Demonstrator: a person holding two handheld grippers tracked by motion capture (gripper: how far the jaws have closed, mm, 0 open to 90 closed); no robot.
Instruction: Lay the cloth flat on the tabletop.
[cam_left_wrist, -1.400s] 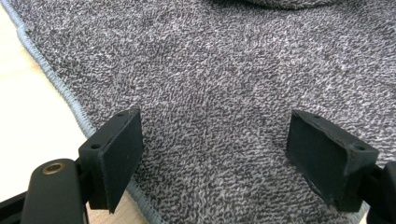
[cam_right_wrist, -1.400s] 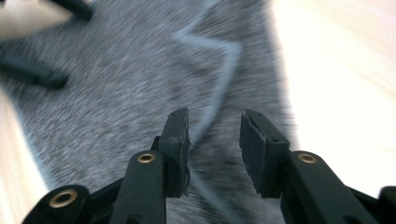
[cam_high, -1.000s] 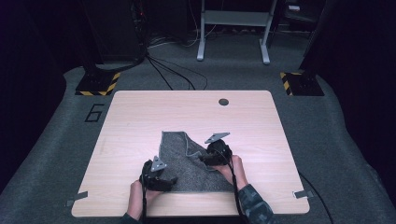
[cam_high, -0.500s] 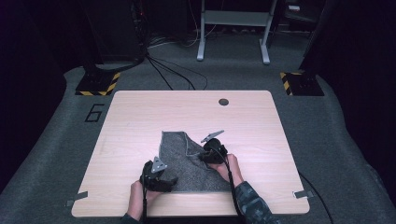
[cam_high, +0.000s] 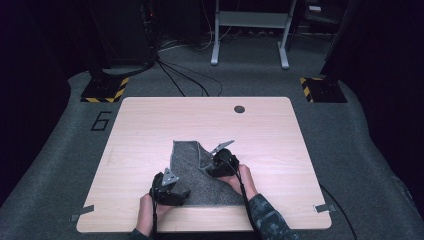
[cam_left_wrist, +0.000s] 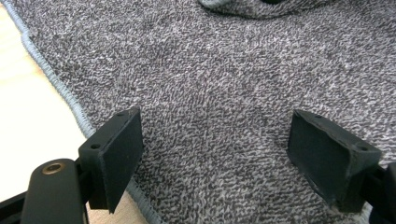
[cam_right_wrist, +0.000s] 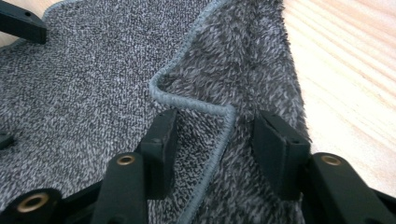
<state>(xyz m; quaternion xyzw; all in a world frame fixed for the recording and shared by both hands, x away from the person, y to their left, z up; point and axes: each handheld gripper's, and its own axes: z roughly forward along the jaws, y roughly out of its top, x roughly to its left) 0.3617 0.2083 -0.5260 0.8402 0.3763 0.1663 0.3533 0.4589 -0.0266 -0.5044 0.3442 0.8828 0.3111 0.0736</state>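
Lying flat at six o'clock on the tabletop, grey towel. Left gripper fingers wide apart, holding nothing. Right gripper fingers parted, straddling folded hem, not clamped.

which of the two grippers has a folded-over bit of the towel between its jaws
The right gripper: its jaws straddle the towel's folded-over hemmed corner. The left gripper hangs open over flat towel, nothing raised between its jaws.

Towel on table near front edge, left claw and right claw on it
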